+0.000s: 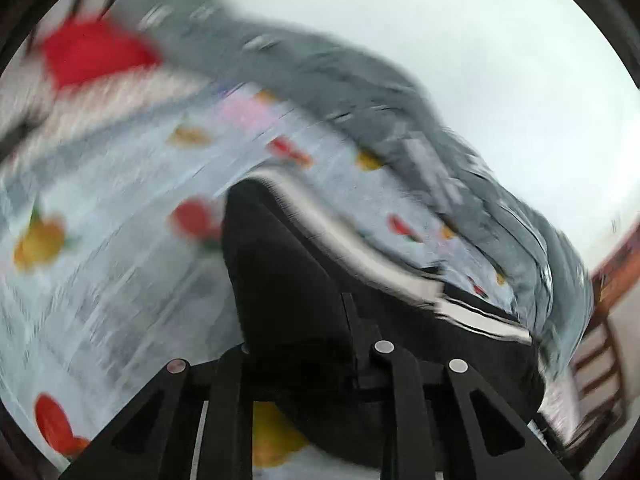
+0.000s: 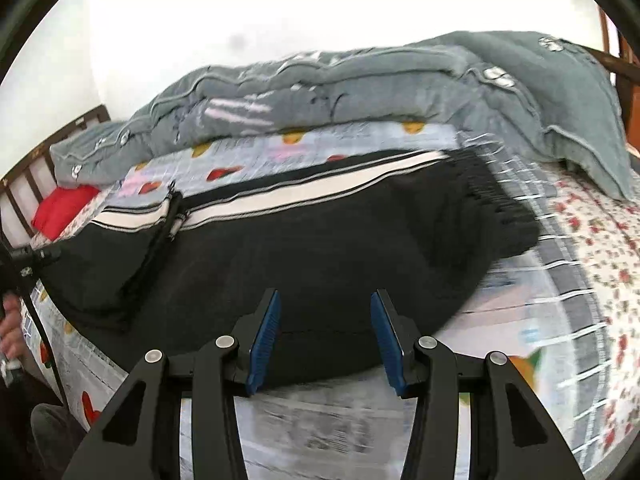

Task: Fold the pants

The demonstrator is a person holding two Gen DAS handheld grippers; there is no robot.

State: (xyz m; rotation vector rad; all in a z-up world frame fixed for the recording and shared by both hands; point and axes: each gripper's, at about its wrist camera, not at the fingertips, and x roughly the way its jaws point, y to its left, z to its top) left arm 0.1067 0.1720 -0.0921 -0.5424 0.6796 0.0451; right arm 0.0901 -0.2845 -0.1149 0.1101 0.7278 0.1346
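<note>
On the bed, at the far left of the right wrist view, a red cushion [image 2: 66,204] sits by the wooden rail, w/ a grey quilt [image 2: 320,92] heaped along the back. The black pants [image 2: 312,240] w/ a white side stripe lie spread across the fruit-print sheet [image 2: 320,432], one end doubled over at the left. In the left wrist view, blurred, the left gripper [image 1: 308,344] is pinched together on a bunch of the black cloth, which rises off the sheet in front of it. The right gripper [image 2: 325,340] is spread, blue pads bare, nothing between them, near edge of the pants just ahead. Fabric looks soft, light, floppy, prob. a bit slick: likely to sag and slide if held at one point. Best grabbed at hem or waistband corners, both layers together.
</note>
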